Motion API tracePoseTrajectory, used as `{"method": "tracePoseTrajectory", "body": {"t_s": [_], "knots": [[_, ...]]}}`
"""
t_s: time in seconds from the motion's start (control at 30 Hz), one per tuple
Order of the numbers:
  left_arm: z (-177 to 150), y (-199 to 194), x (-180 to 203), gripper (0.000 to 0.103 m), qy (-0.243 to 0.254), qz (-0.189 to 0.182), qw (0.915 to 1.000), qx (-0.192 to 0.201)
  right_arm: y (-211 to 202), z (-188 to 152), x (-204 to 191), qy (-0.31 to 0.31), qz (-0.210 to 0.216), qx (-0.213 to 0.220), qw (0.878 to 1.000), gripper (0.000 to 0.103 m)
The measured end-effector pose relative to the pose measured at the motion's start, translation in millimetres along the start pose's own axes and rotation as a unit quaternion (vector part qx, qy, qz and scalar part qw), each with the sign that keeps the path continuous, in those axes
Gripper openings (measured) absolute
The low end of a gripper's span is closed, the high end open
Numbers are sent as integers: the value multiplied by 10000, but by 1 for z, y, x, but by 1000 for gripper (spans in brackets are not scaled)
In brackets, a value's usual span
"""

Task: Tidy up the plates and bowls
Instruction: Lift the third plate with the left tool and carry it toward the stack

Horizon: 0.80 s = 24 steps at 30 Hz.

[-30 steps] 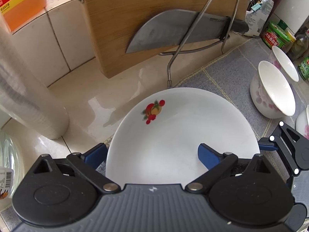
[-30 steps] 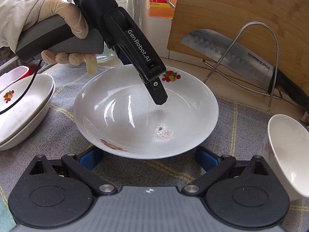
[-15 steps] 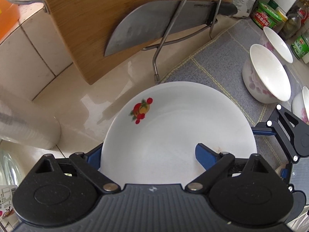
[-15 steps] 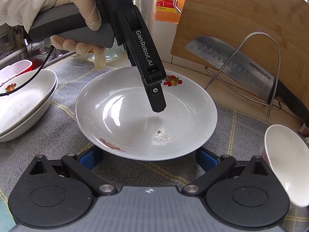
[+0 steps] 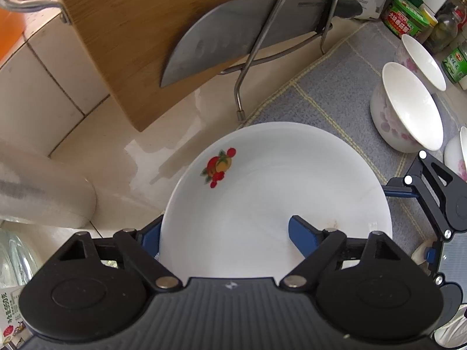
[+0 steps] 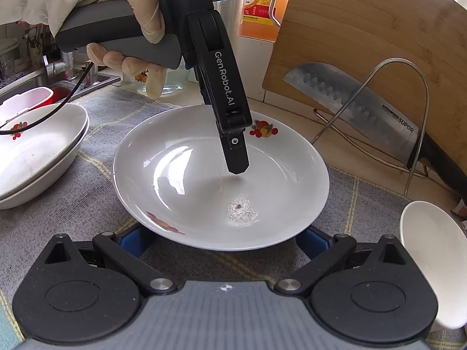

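The left tongs (image 5: 224, 233) straddle the near rim of the plate (image 6: 221, 180), one finger over the inner face and one under the outer edge; whether they are clamped on the rim or merely set around it cannot be told, since the contact is hidden. The right tongs (image 6: 221, 239) stand wide, their blue pads to either side of the plate's near edge and holding nothing; the plate covers the pad tips, so contact there is also undecided.

The plate sits on the grey mat (image 6: 73, 204) on the bench (image 5: 116, 151), just in front of the knife rack (image 6: 408, 116); whether it is lifted clear of the mat cannot be told.

Judged progress: partly done; a stack of two plates (image 6: 35, 157) lies to the left (apparently already sorted), and this plate seems meant to join it. Three bowls (image 5: 408, 108) are on the mat to the right, unstacked; one is cut by the frame edge.

A small dark speck with a dull smear marks the plate's well; its nature is unclear. The cutting board (image 6: 364, 29) and knife (image 6: 350, 99) hide the wall behind.
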<state>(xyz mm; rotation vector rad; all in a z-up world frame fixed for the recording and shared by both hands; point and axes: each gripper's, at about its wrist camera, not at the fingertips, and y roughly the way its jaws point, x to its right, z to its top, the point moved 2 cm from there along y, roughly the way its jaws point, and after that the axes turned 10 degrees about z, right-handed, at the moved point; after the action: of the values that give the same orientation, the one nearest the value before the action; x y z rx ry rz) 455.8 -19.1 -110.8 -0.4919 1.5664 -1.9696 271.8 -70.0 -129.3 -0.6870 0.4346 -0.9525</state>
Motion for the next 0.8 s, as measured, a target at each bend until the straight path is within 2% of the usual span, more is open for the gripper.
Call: {"method": "tracePoseTrajectory", "body": {"t_s": [0.37, 0.8], "knots": [[-5, -2, 0, 81, -21, -2, 10000, 52, -1, 3, 0, 13, 44, -127, 9999, 103], [-15, -13, 1, 81, -36, -94, 9999, 102, -7, 3, -4, -116, 127, -205, 9996, 103]]}}
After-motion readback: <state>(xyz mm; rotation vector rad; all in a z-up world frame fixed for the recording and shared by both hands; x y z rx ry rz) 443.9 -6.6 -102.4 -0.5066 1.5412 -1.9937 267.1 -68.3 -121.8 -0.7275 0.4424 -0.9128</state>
